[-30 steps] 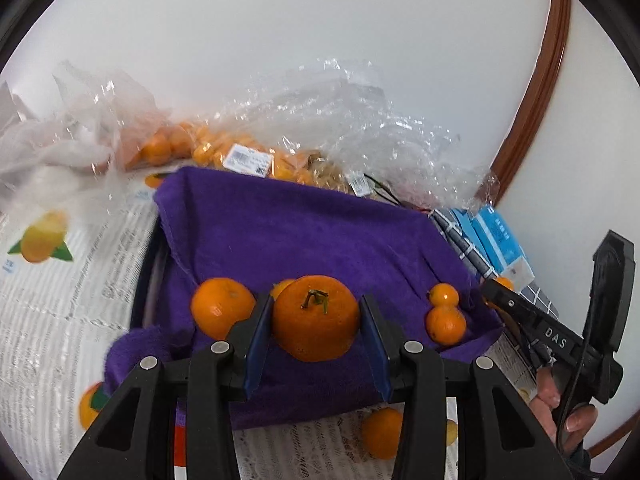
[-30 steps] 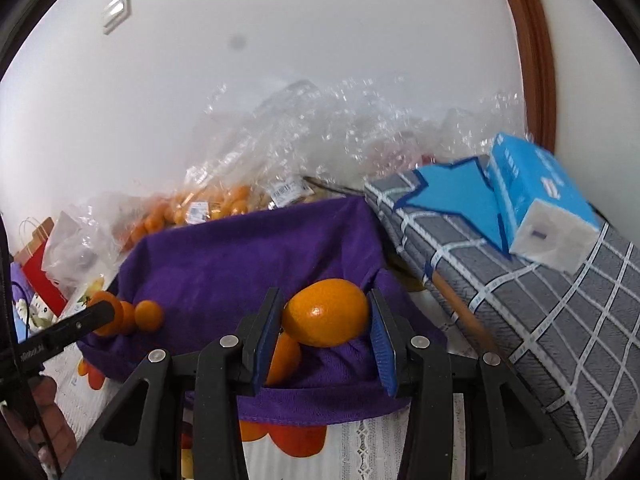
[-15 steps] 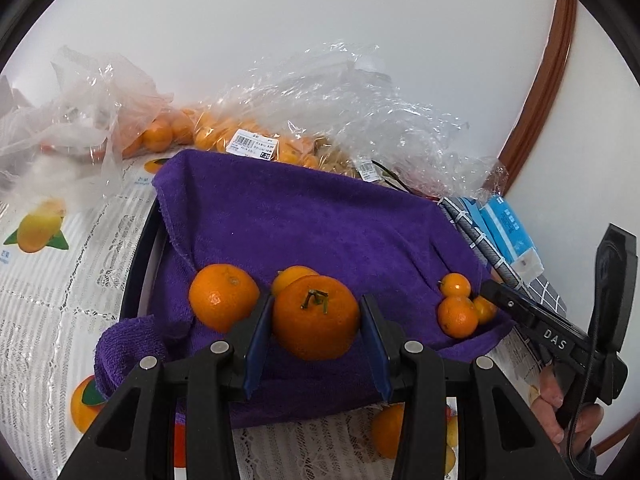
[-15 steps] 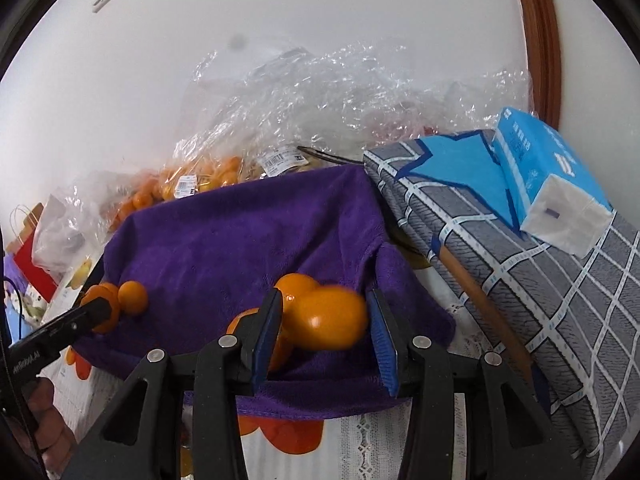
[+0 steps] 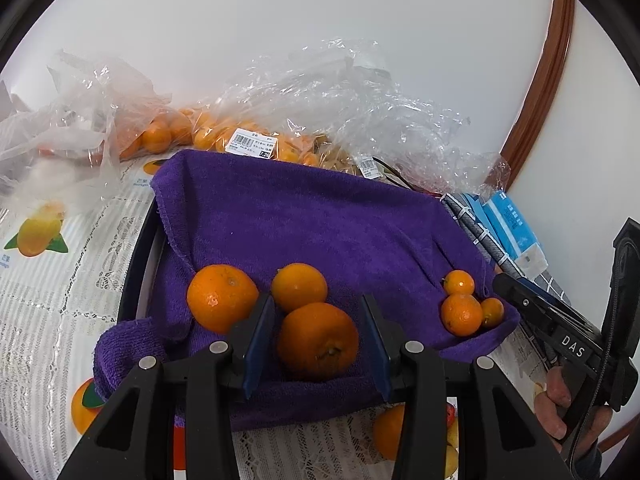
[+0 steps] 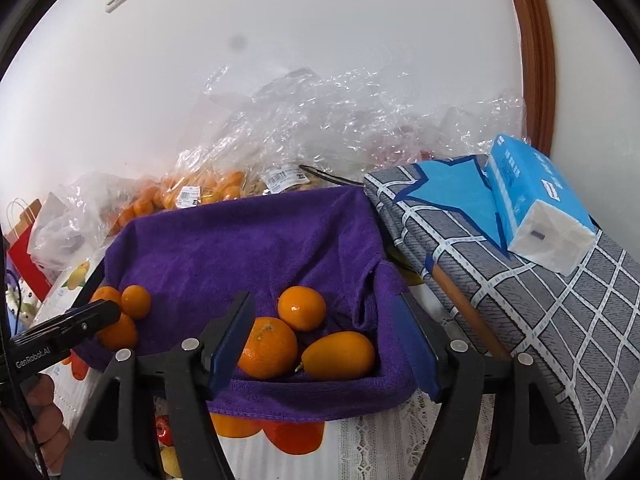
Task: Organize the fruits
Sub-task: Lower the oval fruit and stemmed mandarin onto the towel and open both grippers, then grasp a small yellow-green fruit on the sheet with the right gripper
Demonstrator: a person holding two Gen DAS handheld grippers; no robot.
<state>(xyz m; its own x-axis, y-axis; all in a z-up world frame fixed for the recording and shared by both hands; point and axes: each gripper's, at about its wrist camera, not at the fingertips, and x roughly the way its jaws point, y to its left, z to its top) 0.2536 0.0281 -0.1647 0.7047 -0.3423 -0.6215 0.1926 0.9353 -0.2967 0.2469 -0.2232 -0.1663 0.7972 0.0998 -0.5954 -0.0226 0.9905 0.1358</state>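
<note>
A purple towel [image 5: 304, 220] lines a black tray [image 5: 138, 256]. In the left wrist view my left gripper [image 5: 316, 344] is open, its blue pads either side of an orange [image 5: 318, 340] that lies on the towel beside two more oranges [image 5: 222, 298]. Three smaller fruits [image 5: 462, 312] lie at the towel's right edge. In the right wrist view my right gripper [image 6: 324, 344] is open wide over an oval orange fruit [image 6: 338, 354], a round orange [image 6: 268, 346] and another [image 6: 302, 307], all lying on the towel [image 6: 248, 252].
Clear plastic bags of small oranges [image 5: 248, 140] lie behind the tray against the white wall. A grey checked cushion [image 6: 520, 280] with a blue tissue pack [image 6: 536, 208] sits right of the tray. A fruit-print tablecloth [image 5: 52, 280] covers the table.
Both grippers have opened and let go of their fruits, which now lie on the towel. Both grippers have tilted down toward the tray.
</note>
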